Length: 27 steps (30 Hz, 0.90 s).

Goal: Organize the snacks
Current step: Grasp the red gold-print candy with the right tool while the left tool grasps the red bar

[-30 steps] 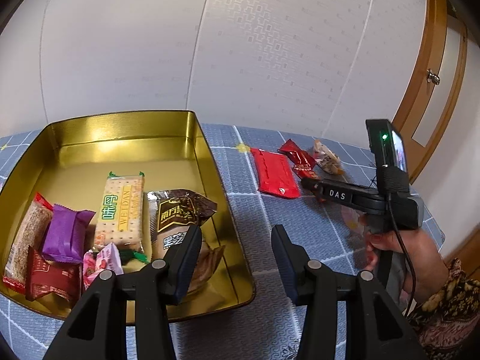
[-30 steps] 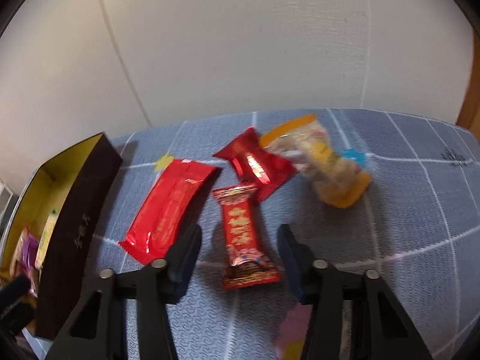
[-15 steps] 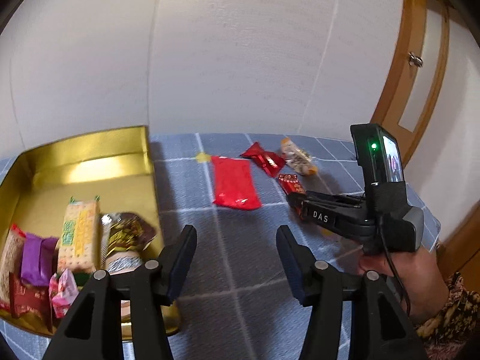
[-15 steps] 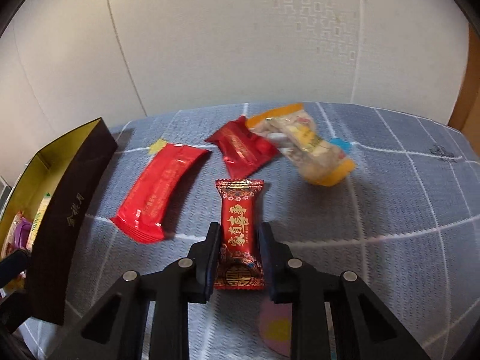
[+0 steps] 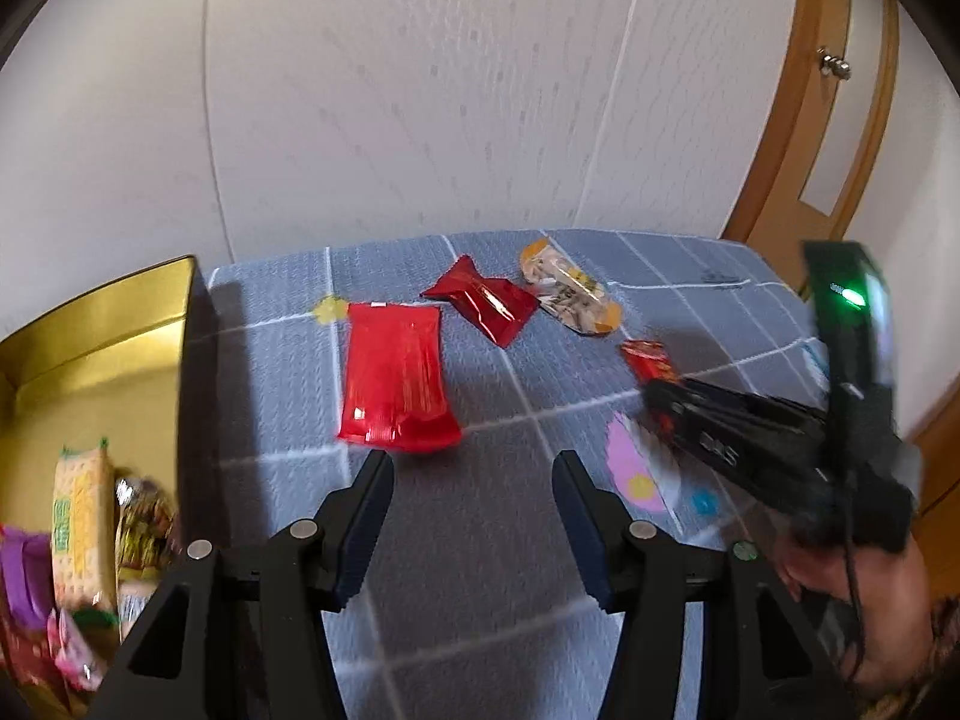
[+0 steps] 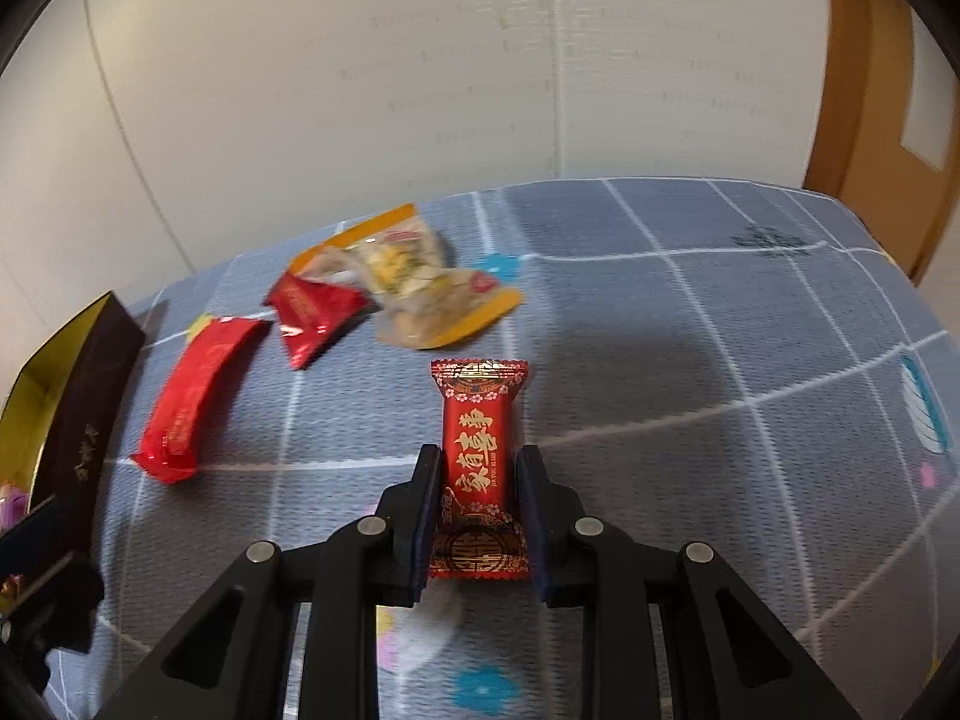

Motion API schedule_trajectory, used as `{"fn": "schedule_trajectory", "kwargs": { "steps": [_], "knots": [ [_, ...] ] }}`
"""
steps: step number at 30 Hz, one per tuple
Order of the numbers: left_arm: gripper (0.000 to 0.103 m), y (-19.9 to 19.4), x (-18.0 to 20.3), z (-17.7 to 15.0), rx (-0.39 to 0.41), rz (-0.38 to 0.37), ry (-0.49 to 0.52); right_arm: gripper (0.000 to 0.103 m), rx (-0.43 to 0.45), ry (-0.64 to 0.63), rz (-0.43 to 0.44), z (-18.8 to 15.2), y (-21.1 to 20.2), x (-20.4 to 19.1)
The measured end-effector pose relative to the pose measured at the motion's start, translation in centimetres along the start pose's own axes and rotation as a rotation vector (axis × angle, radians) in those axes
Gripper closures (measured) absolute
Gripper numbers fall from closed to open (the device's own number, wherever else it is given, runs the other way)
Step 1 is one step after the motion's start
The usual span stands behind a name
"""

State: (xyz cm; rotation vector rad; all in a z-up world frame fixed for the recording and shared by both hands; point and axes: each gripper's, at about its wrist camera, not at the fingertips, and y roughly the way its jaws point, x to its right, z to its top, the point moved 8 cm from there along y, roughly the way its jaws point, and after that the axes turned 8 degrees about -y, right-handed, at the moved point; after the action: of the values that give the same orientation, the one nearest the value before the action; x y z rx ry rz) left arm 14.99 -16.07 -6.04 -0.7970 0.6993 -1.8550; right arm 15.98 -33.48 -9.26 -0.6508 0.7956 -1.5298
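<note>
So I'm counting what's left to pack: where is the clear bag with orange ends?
The clear bag lies on the blue tablecloth toward the wall, touching the dark red packet on its left, beyond the candy held by the right gripper.

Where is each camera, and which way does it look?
Left wrist: sits on the left gripper, jaws open, looking over the table at the flat red packet; the right gripper shows too.
Right wrist: sits on the right gripper, jaws shut on the red candy.
Both show the gold tin and flat red packet.
</note>
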Motion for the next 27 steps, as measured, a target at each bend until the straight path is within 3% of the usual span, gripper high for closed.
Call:
{"fn": "schedule_trajectory", "kwargs": {
  "steps": [10,27],
  "knots": [
    [0.047,6.2,-1.3,3.1,-0.1,0.097,-0.055,0.077,0.014,0.0,-0.035,-0.1,-0.2,1.0],
    [0.047,8.4,-2.4,4.4,-0.066,0.23,0.028,0.077,0.018,0.018,-0.029,-0.1,0.1,0.9]
  ]
}}
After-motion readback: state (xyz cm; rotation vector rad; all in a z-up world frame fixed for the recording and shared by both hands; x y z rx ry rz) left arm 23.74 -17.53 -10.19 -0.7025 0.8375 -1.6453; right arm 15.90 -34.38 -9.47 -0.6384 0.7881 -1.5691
